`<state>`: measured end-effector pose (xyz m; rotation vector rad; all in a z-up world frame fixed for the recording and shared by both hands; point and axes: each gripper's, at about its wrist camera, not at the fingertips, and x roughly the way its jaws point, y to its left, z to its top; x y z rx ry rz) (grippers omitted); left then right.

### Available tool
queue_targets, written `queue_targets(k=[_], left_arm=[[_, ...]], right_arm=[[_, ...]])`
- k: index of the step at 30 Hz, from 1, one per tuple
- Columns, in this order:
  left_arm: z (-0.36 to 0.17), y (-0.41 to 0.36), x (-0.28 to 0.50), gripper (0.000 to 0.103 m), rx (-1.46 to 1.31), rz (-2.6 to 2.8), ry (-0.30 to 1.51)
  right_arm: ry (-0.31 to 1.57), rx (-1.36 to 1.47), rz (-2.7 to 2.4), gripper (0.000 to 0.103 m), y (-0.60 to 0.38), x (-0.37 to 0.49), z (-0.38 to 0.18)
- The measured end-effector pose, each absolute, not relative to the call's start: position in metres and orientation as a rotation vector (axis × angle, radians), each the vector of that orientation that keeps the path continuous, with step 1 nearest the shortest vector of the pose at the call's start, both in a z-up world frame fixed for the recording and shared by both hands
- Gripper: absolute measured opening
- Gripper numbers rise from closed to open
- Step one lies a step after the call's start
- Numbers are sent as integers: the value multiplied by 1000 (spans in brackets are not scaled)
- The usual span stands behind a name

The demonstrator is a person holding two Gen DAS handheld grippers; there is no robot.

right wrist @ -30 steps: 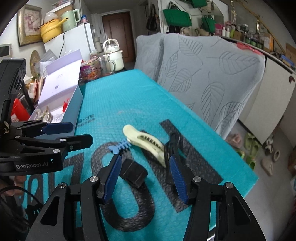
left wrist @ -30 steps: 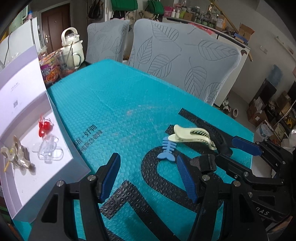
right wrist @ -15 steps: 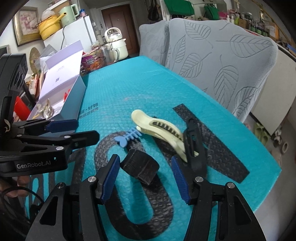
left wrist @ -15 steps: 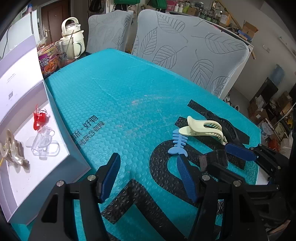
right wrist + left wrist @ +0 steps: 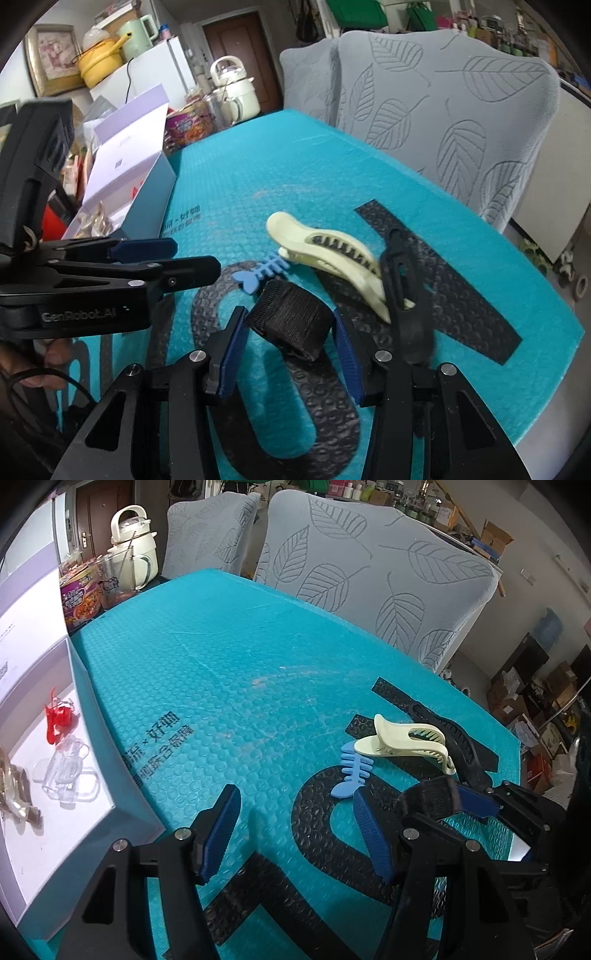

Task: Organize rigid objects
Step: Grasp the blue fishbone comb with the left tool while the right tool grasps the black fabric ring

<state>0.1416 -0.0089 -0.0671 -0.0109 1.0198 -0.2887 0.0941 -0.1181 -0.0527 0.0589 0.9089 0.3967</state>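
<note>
Soft even daylight, fisheye-warped edges, slight blur.

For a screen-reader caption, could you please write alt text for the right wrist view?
The right tongs close around a black ribbed cylindrical object on a teal bubble mat. Just beyond lie a blue fishbone clip, a cream hair clip and a black clip; the open left tongs and a white box sit left.

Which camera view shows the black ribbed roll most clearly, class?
The right wrist view: the black ribbed roll sits whole and close between the right gripper pads. The left wrist view shows only part of it, small, behind the left gripper's finger.
</note>
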Motion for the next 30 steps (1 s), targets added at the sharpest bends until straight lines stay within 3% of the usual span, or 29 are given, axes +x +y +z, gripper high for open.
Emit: queue_targets(k=[16, 21, 30], left_arm=[[-87, -58, 158, 63, 118, -380, 1008], [-86, -62, 153, 23, 157, -379, 975], [-82, -57, 141, 22, 129, -396, 983]], right_arm=[[857, 69, 347, 46, -153, 75, -32], [857, 79, 347, 46, -155, 76, -32], [848, 68, 363, 46, -153, 74, -30]])
